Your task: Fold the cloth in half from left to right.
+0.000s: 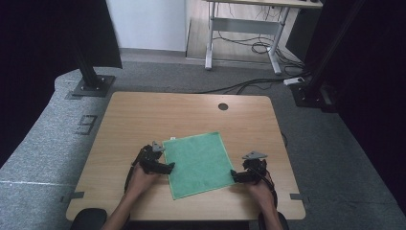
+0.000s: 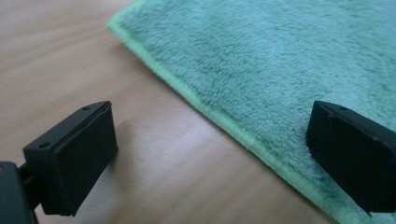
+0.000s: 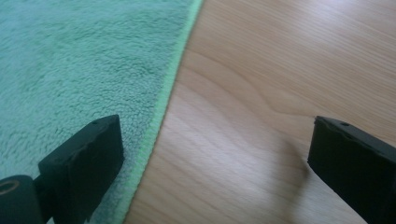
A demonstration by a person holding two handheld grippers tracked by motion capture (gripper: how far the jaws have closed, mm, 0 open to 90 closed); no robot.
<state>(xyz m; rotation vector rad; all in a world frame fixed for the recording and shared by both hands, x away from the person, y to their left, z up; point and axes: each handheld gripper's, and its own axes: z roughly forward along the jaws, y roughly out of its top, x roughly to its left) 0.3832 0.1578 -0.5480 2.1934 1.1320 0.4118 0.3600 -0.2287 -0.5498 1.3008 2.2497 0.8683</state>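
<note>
Green cloth [image 1: 198,164] flat on worktop [image 1: 143,115], near its front edge; left gripper [image 1: 168,167] spread wide, straddling cloth's left hem, one of its fingers [image 2: 350,154] over the pile; right gripper [image 1: 234,176] likewise released astride right hem.

green terry cloth, square, flat on the tabletop [image 1: 198,164]: 1
light wooden tabletop with rounded corners [image 1: 143,115]: 1
round dark cable hole in the tabletop [image 1: 223,106]: 1
black hand-held two-jaw grippers: 2, left gripper [image 1: 168,167] and right gripper [image 1: 234,176]
grey three-cornered plates on the grippers: 2
white-framed desk on the floor behind [image 1: 244,28]: 1
</note>
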